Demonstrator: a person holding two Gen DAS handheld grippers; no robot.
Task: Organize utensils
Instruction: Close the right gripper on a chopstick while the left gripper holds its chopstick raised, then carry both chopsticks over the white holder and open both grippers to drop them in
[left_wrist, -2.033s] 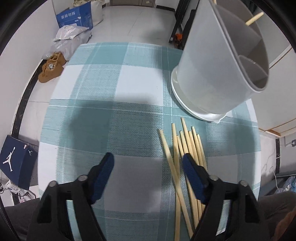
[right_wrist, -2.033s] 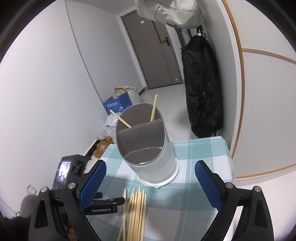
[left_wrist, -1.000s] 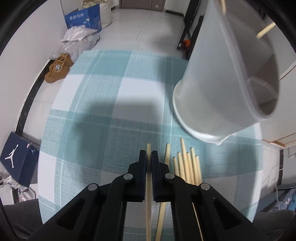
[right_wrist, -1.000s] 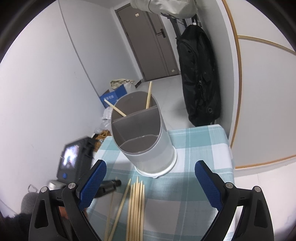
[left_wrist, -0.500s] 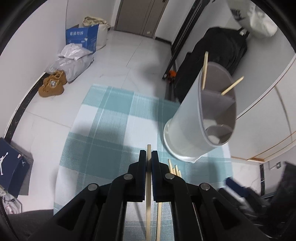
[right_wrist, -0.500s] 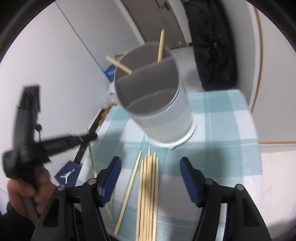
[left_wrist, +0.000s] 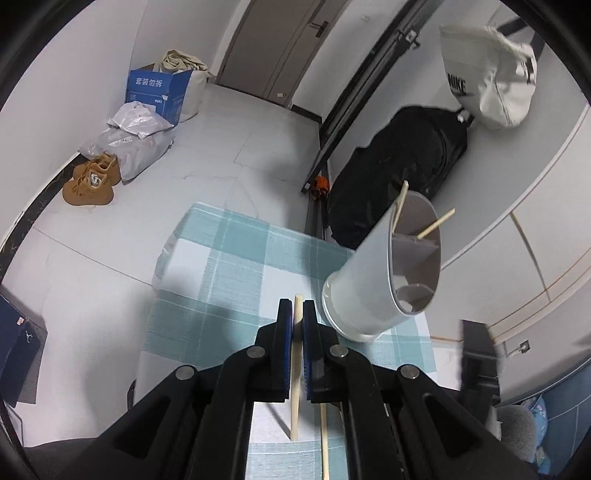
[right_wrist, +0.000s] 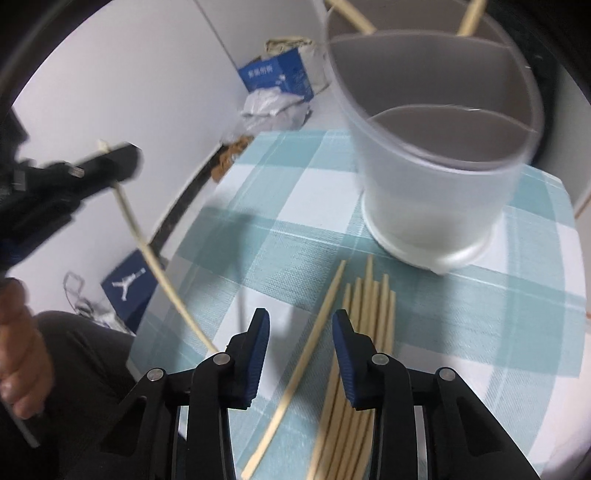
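My left gripper (left_wrist: 296, 308) is shut on one wooden chopstick (left_wrist: 295, 369) and holds it up off the checked tablecloth (left_wrist: 236, 273). The right wrist view shows that gripper (right_wrist: 123, 158) raised at the left with its chopstick (right_wrist: 147, 254) hanging down. A grey divided holder (left_wrist: 391, 273) stands at the table's far right with two chopsticks (left_wrist: 400, 201) in its back compartment. My right gripper (right_wrist: 300, 321) hovers low over the table with its jaws closing. A single loose chopstick (right_wrist: 325, 310) lies between them, untouched by the pads. A pile of chopsticks (right_wrist: 369, 325) lies just right of it, in front of the holder (right_wrist: 436, 155).
The small table drops off to the floor on its left and far sides. On the floor are a blue carton (left_wrist: 159, 94), grey bags (left_wrist: 129, 136) and tan shoes (left_wrist: 92, 182). A black backpack (left_wrist: 399, 173) leans against the wall behind the holder. A person's hand (right_wrist: 14, 350) grips the left handle.
My left gripper has risen from the table with the chopstick and tipped upward. My right gripper has sunk and tilted down over the loose chopsticks, and its jaws have narrowed.
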